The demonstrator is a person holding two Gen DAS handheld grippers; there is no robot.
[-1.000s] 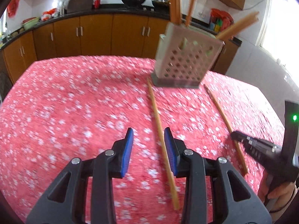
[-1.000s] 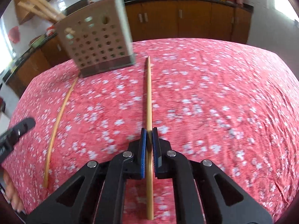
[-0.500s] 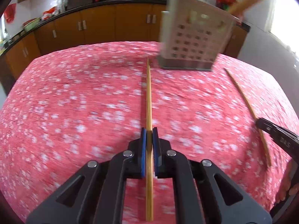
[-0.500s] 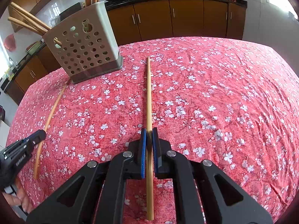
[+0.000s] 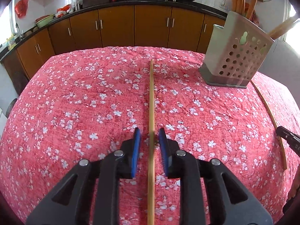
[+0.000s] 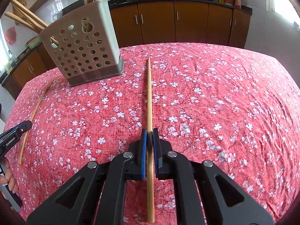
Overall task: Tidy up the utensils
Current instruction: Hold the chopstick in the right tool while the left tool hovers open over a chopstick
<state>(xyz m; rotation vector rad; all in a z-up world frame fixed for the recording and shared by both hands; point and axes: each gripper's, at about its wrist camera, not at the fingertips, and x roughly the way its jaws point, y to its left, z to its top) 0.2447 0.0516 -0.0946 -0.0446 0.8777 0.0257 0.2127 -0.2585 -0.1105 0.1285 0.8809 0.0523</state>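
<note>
Both grippers same build: matte black plastic linkage arms with triangular cut-outs, silver round pivot pins at the joints. Left gripper [image 5: 149, 137]: two flat fingers faced with blue ribbed pads [image 5: 135, 152]. Right gripper [image 6: 149, 137]: identical blue pads [image 6: 143, 153], narrow black backing. White "GenRobot.AI" lettering on the black finger at the right-wrist view's left edge; fingertips of a hand [image 6: 6, 176] just below it.

A floral red tablecloth [image 5: 78, 101] carries a perforated holder [image 6: 82, 56] and chopsticks [image 5: 152, 97].

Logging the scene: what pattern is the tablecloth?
Red tablecloth with small white blossoms, clearest in the right wrist view.
</note>
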